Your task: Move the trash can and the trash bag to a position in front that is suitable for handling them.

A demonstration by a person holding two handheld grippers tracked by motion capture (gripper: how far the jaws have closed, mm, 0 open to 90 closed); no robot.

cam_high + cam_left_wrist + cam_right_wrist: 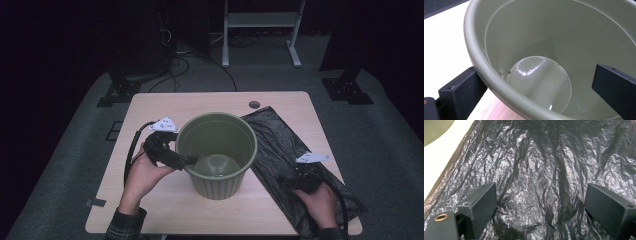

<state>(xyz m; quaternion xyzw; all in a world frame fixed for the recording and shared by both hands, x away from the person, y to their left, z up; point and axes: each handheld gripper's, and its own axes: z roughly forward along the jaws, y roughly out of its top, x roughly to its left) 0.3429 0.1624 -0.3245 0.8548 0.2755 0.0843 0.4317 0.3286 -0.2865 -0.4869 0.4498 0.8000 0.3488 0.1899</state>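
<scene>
The left tool (187,160) straddles the rim of the green bin (216,186): one jaw stands outside the wall, the other inside, so the wall itself fills part of the gap between them. Beyond the inner jaw the bin's hollow is open down to its glossy bottom. Behind the outer jaw lies bare table (150,107), free for a hand to draw back. The right tool (291,181) hangs with jaws wide over the crumpled black bag (280,137); nothing stands between them. Between this tool and the bin runs a narrow strip of bare table; the bin's wall blocks passage farther that way.
</scene>
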